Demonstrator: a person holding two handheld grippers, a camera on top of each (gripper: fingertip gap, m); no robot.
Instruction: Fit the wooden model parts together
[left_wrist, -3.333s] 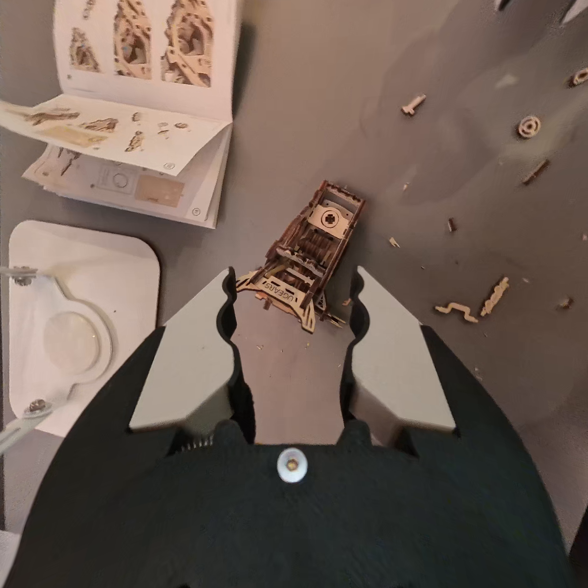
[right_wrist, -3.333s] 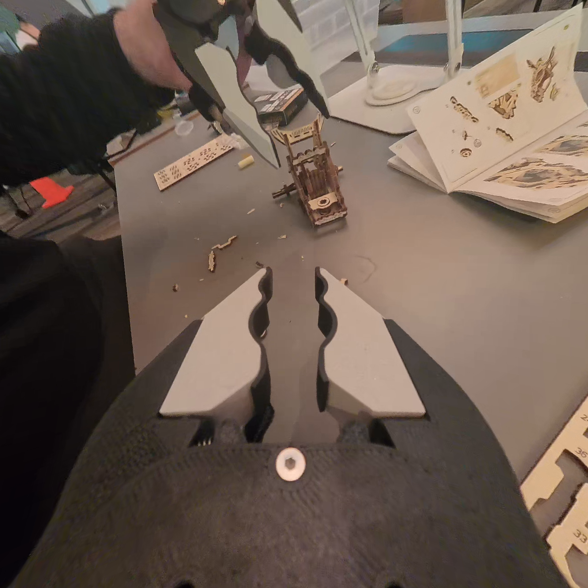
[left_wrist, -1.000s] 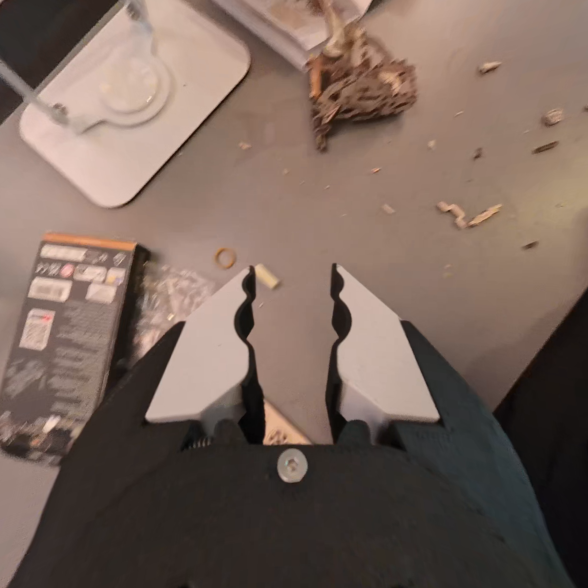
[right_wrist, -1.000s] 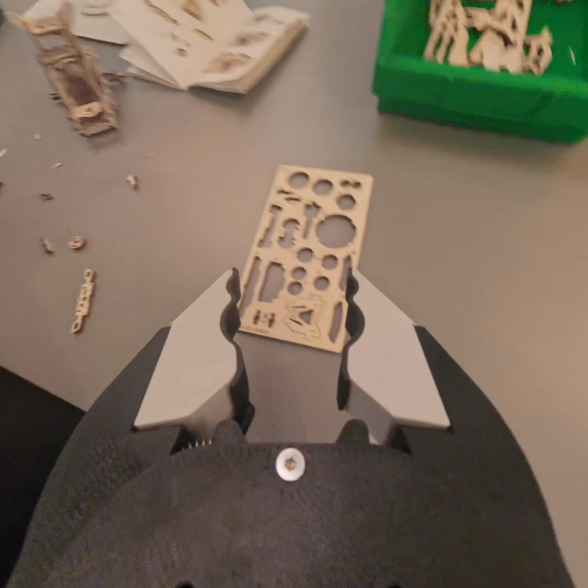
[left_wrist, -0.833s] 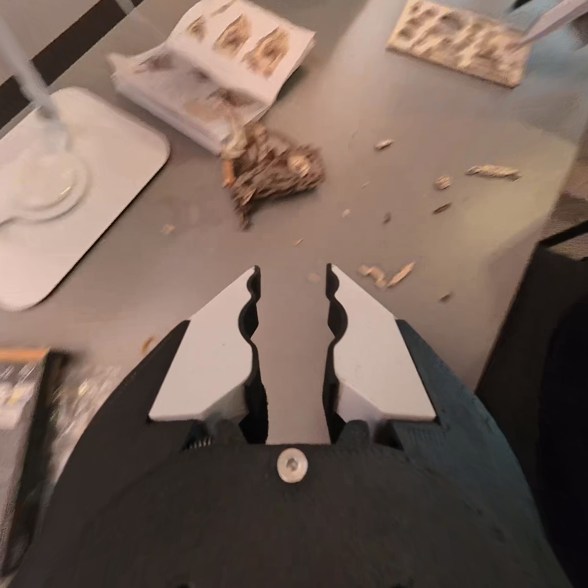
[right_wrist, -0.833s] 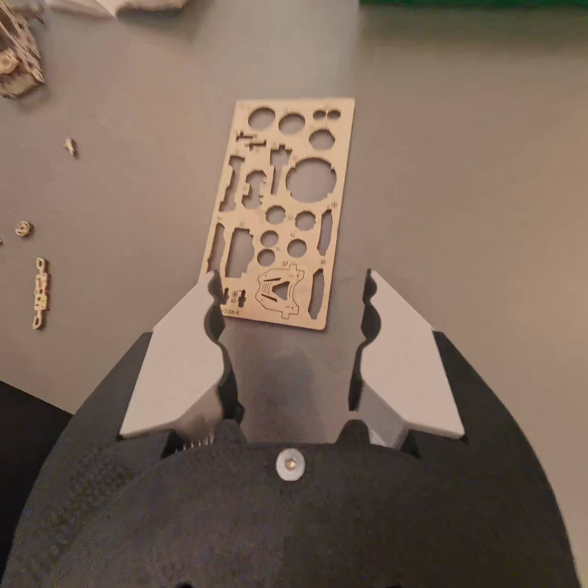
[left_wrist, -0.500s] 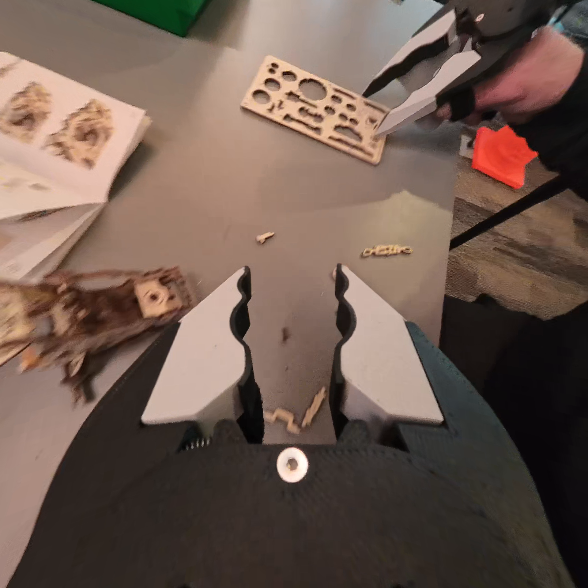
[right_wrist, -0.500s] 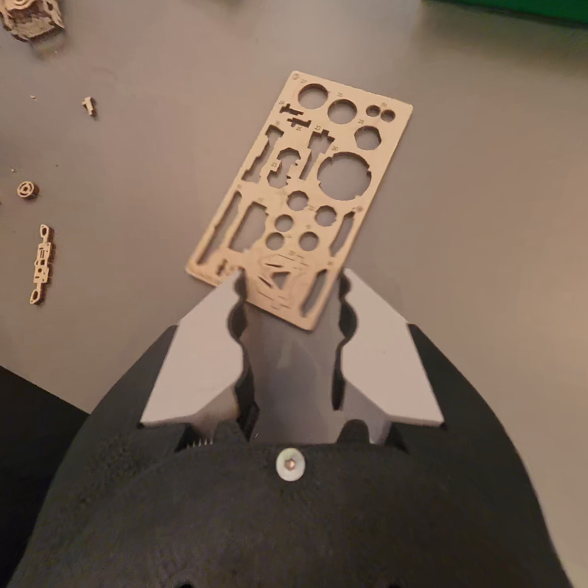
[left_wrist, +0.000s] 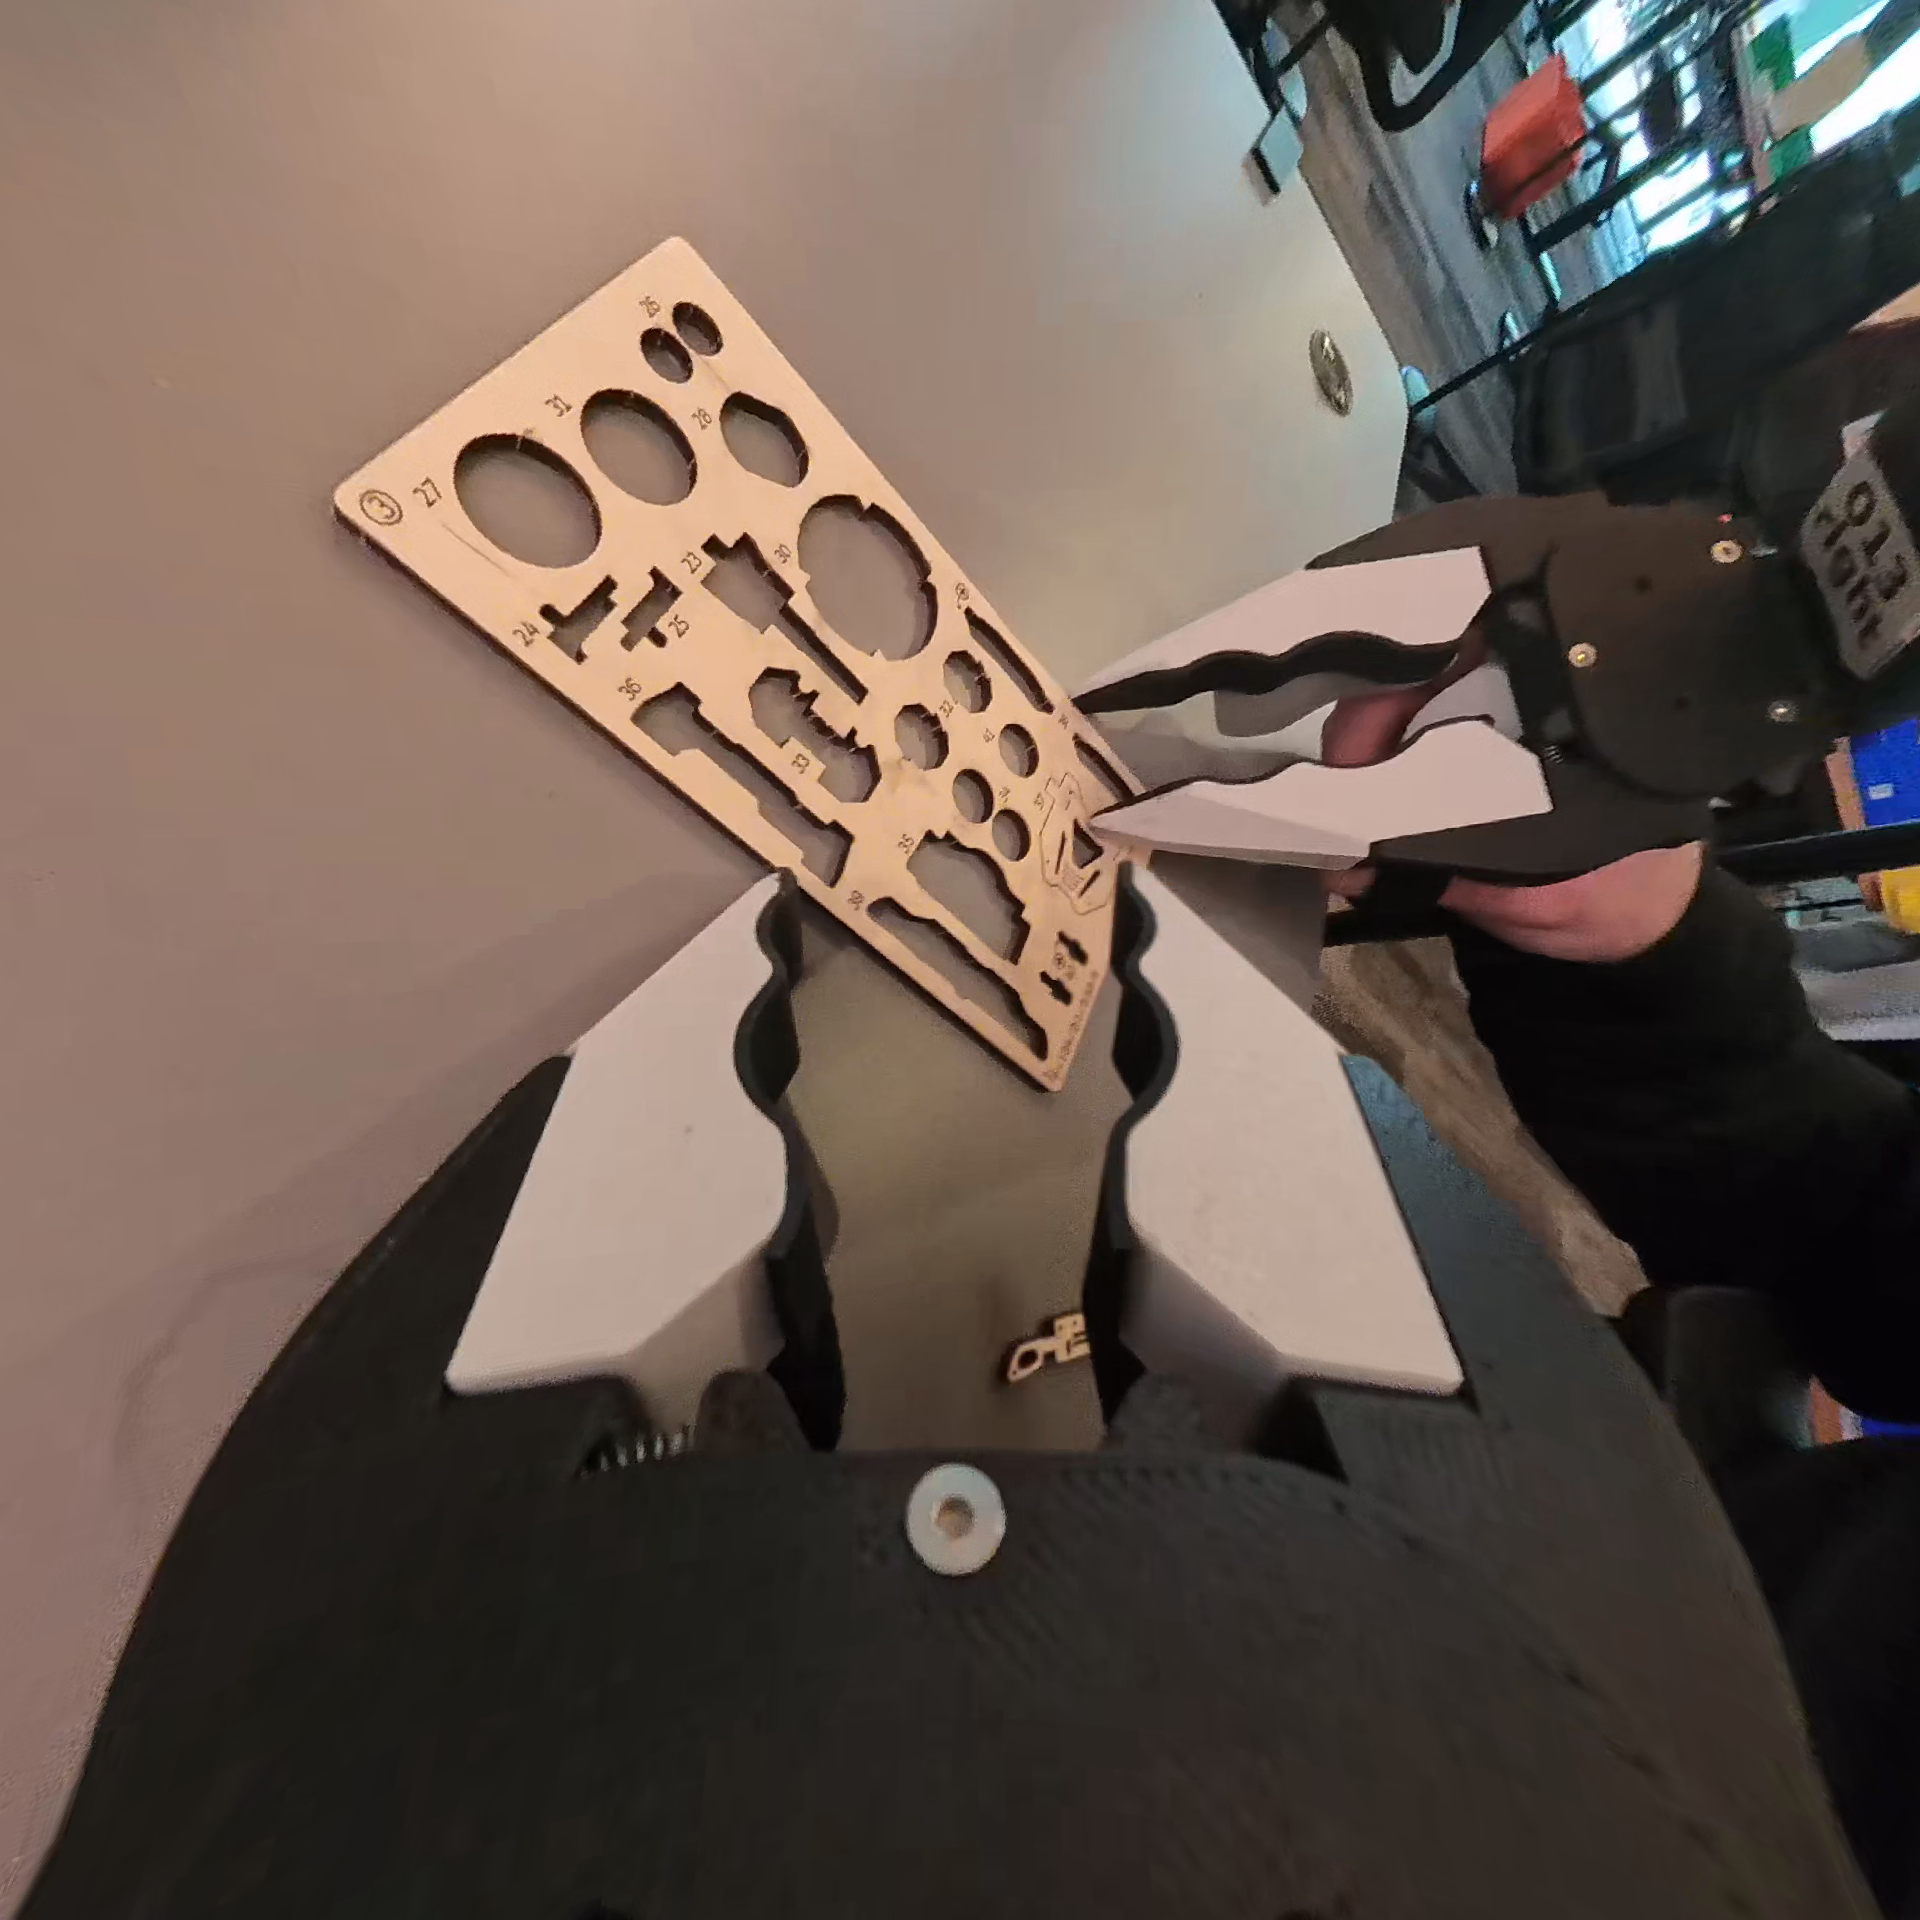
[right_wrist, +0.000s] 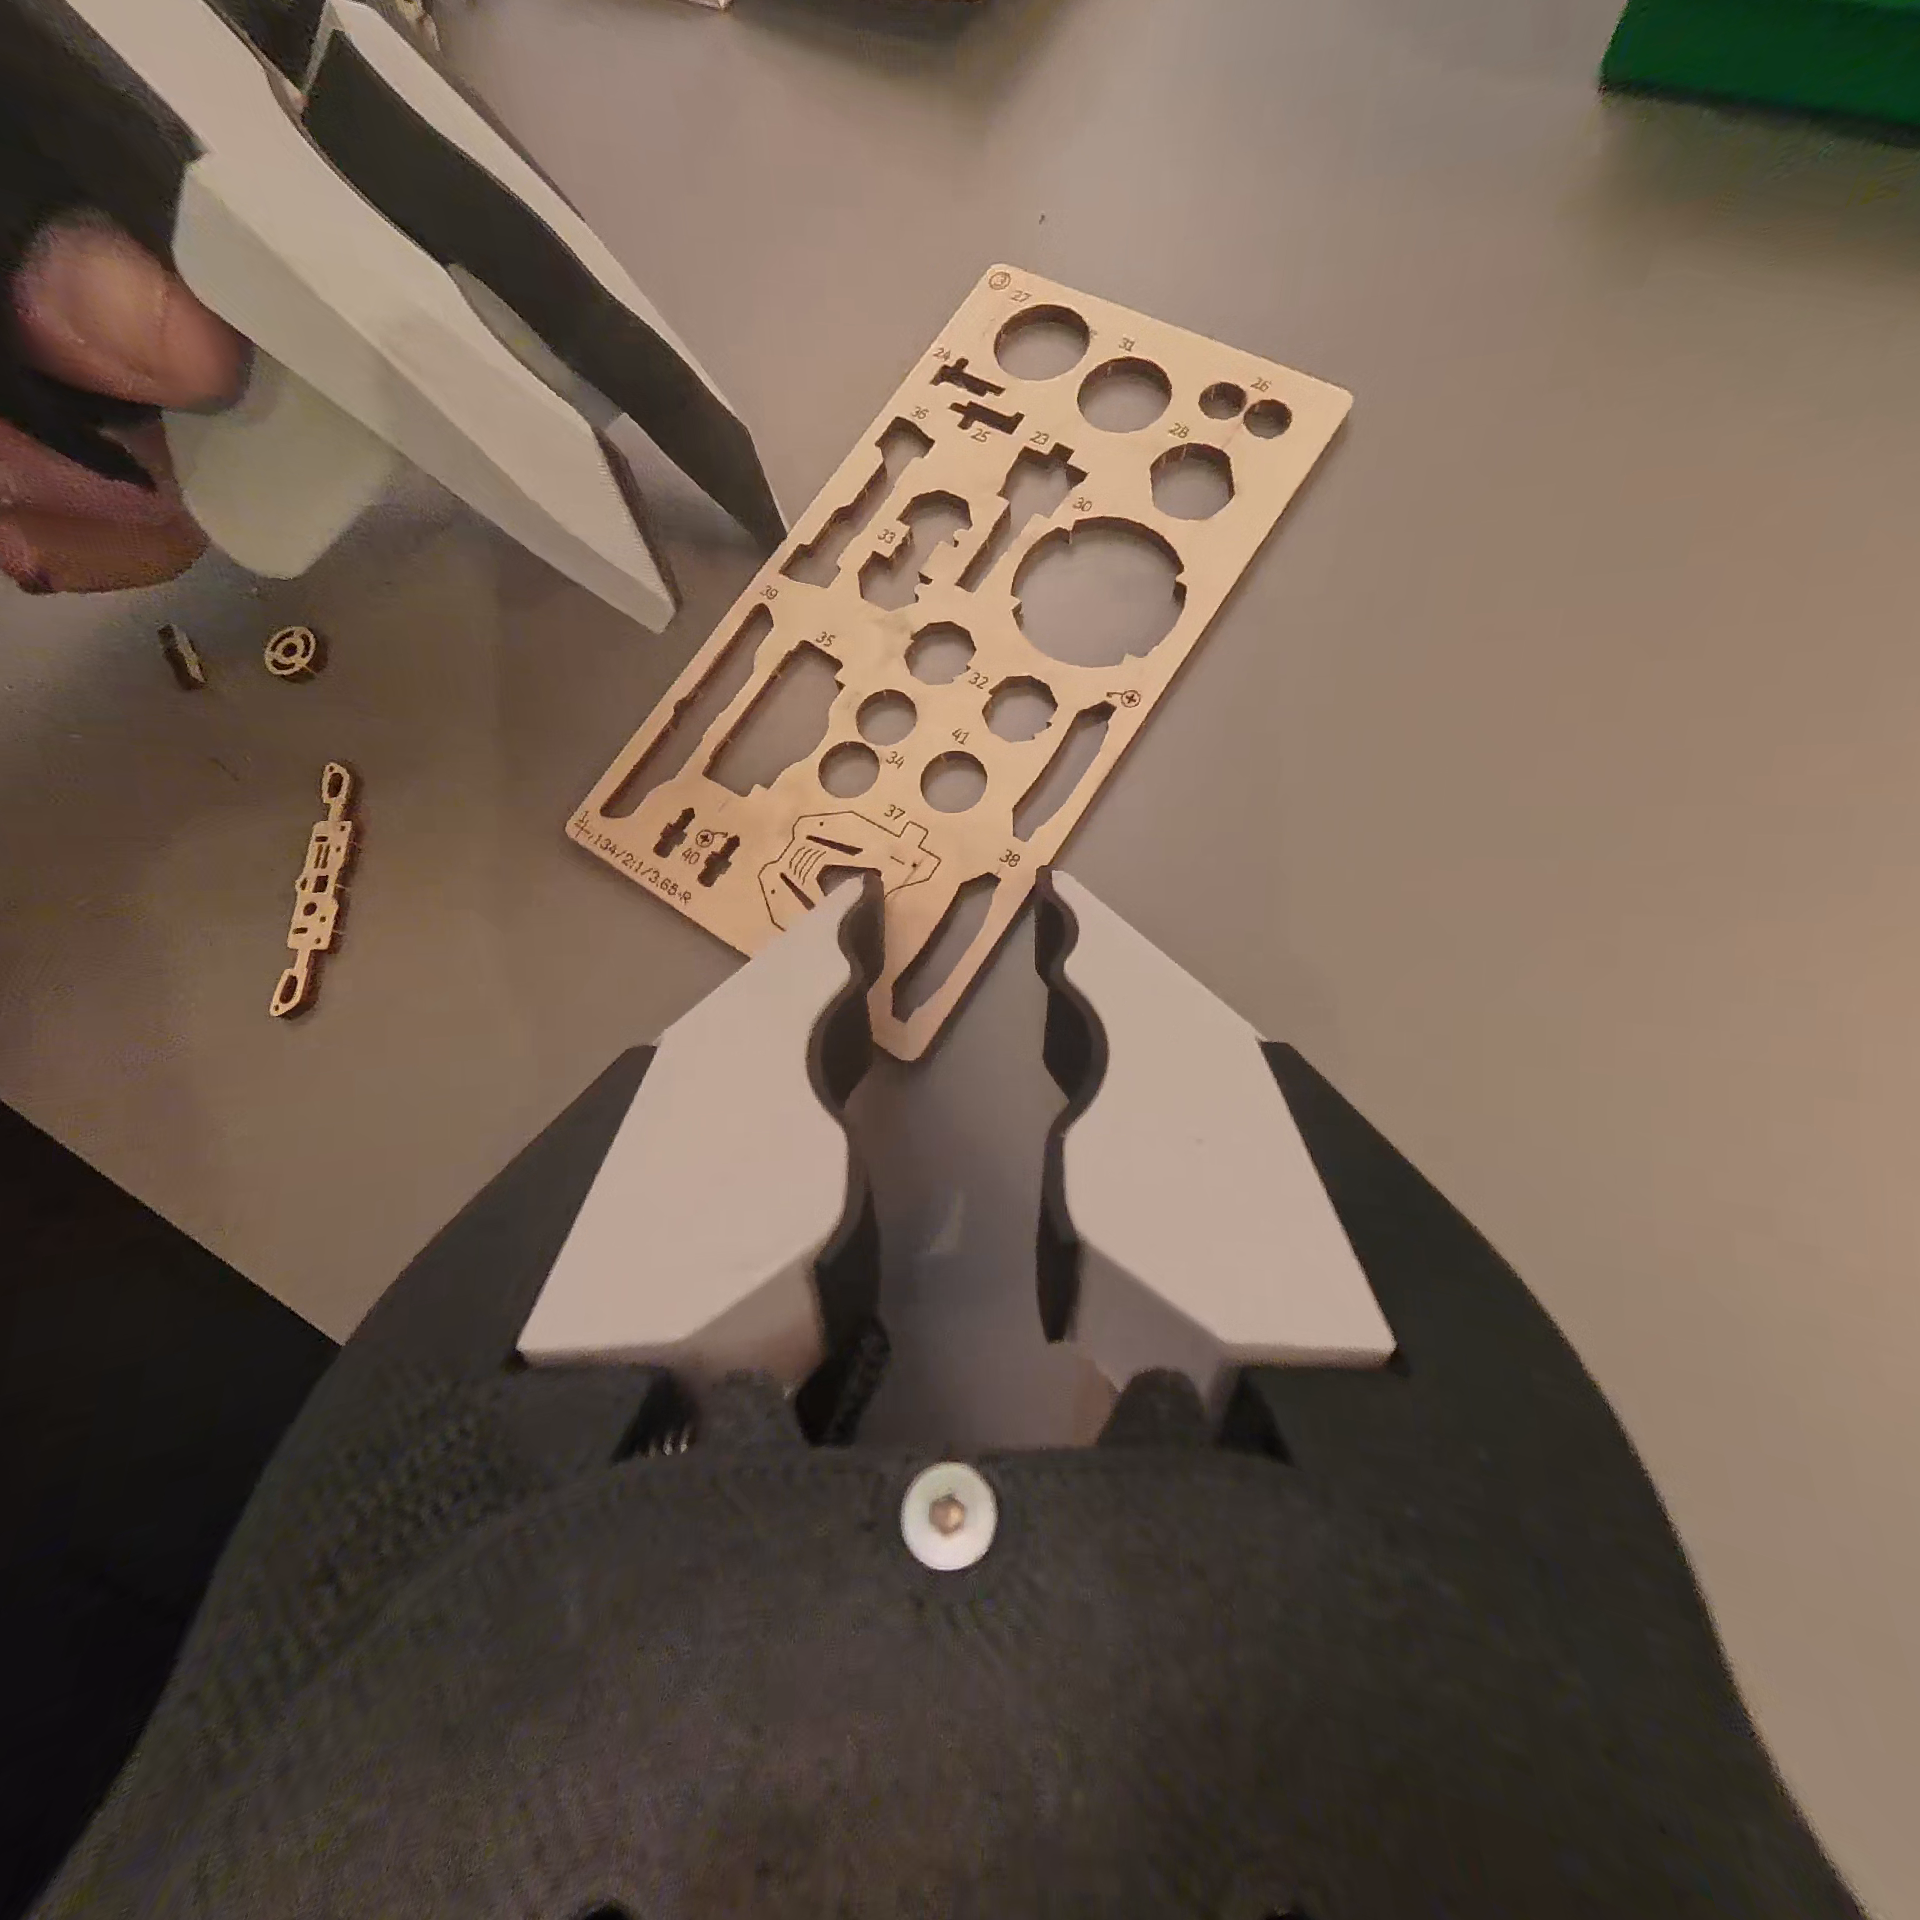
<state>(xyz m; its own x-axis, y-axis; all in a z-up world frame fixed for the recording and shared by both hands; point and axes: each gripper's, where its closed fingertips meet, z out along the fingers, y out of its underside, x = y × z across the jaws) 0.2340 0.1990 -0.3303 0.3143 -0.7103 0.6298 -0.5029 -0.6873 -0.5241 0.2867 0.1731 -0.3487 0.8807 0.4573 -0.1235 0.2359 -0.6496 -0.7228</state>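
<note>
The thin wooden sheet (right_wrist: 966, 634) lay flat on the grey table (right_wrist: 1558, 727), its near short end right at the open right gripper (right_wrist: 940, 899) (the open left gripper (left_wrist: 956, 904) was near too).

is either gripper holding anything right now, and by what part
Nothing is held. Both the left gripper and right gripper are open; one right fingertip presses on the uncut part near a corner of the wooden sheet, which lies on the table.
</note>
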